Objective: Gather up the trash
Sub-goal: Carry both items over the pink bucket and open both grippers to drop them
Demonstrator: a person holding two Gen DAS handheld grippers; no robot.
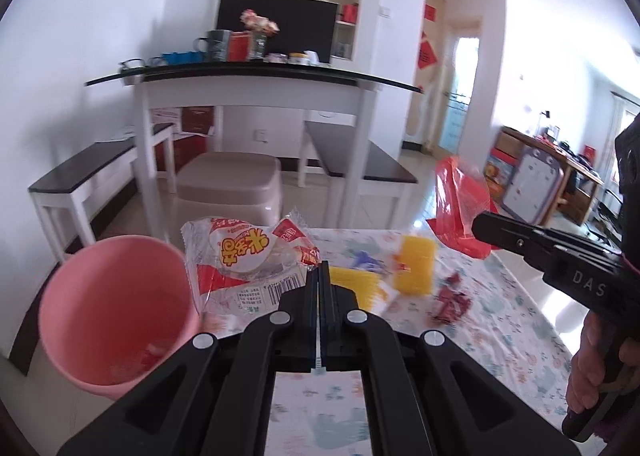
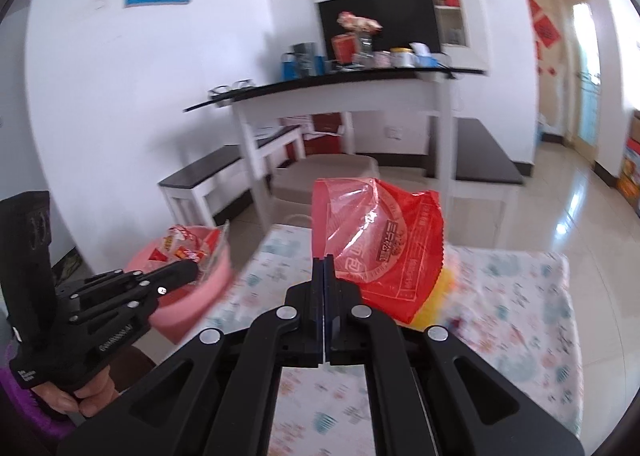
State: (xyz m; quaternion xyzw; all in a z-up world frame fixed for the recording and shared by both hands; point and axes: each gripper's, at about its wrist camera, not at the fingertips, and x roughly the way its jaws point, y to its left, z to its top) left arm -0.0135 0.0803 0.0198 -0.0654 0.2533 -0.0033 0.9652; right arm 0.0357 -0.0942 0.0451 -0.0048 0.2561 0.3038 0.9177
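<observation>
A clear wrapper (image 1: 244,260) is being pinched by the left gripper (image 1: 319,268) beside the pink bin (image 1: 116,320), a red bag (image 2: 380,240) by the right gripper (image 2: 325,258); either light film is risking being dropped outside the bin's rim.

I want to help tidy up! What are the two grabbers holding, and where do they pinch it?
The left gripper pinches a clear snack wrapper by its right edge. The right gripper pinches a red plastic bag at its lower left edge.
</observation>
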